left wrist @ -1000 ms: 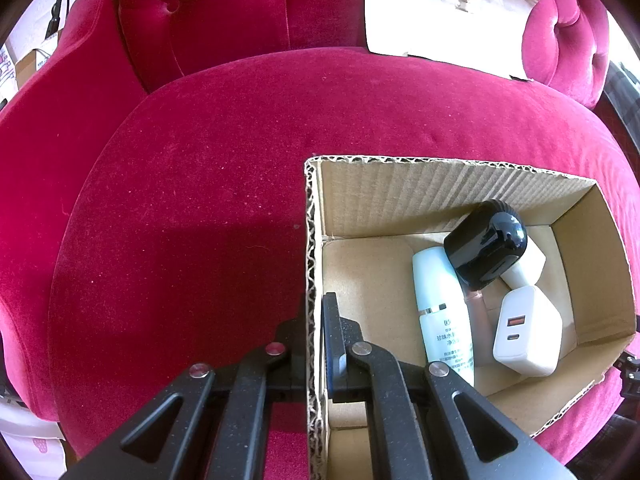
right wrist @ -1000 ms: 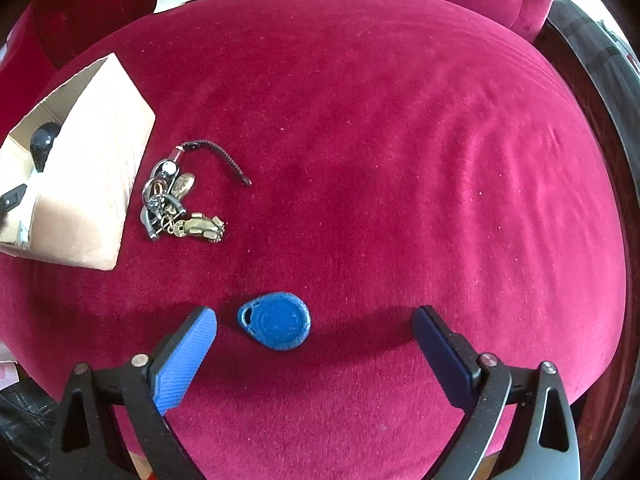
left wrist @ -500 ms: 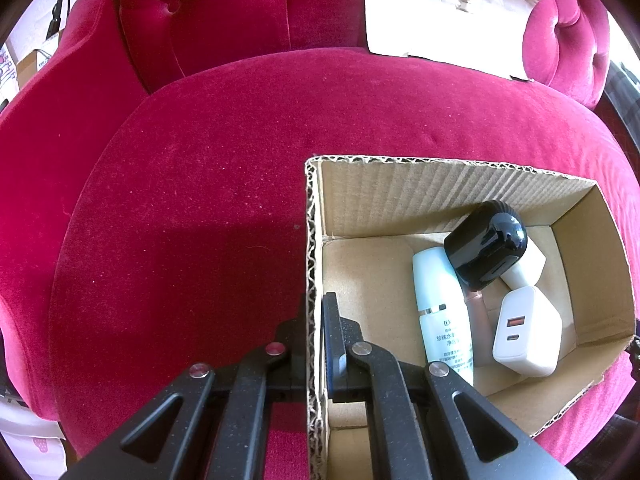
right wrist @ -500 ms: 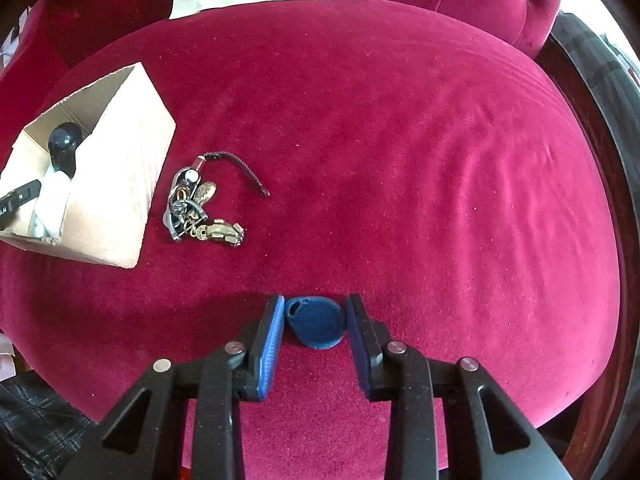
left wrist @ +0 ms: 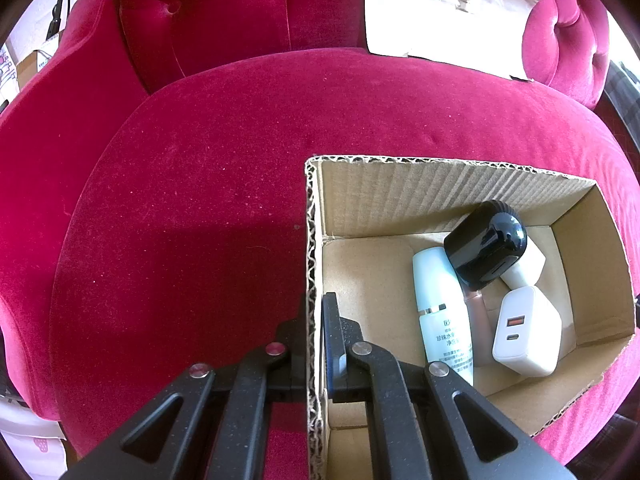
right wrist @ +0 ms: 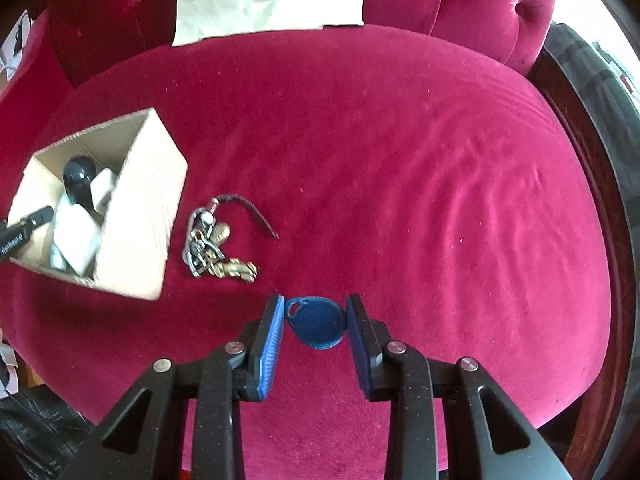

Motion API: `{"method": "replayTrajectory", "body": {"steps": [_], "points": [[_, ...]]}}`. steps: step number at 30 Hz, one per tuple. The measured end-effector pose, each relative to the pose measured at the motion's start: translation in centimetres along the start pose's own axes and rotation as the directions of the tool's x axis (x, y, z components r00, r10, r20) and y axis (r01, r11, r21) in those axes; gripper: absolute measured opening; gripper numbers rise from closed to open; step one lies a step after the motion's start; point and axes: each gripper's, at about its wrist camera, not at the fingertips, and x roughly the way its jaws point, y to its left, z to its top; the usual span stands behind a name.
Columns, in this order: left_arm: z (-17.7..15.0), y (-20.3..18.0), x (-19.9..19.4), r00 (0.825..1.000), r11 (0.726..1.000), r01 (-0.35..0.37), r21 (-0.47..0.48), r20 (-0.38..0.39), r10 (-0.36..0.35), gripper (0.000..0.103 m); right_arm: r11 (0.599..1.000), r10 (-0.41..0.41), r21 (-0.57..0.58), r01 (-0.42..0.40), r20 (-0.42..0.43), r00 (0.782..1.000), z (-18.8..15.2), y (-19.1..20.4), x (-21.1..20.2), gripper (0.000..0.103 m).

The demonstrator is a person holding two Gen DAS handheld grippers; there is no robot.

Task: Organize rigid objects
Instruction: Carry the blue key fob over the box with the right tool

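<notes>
Right gripper (right wrist: 314,320) jaws pinching blue key fob (right wrist: 316,326) above seat cushion (right wrist: 400,184); left gripper (left wrist: 314,320) jaws clamped on cardboard box (left wrist: 310,240) wall.

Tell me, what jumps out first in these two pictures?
The crimson velvet seat fills both views. In the right view, the right tool pinches a blue key fob just above the cushion, with a bunch of keys lying nearby. The left tool clamps the wall of a cardboard box holding a white charger.
</notes>
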Motion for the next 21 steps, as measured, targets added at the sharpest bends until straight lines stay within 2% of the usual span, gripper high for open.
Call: {"method": "replayTrajectory", "body": {"steps": [21], "points": [[0.0, -0.1, 0.0, 1.000, 1.000, -0.002, -0.002, 0.002, 0.002, 0.004, 0.999, 0.034, -0.001, -0.034, 0.111, 0.993, 3.6, 3.2, -3.6, 0.033]]}}
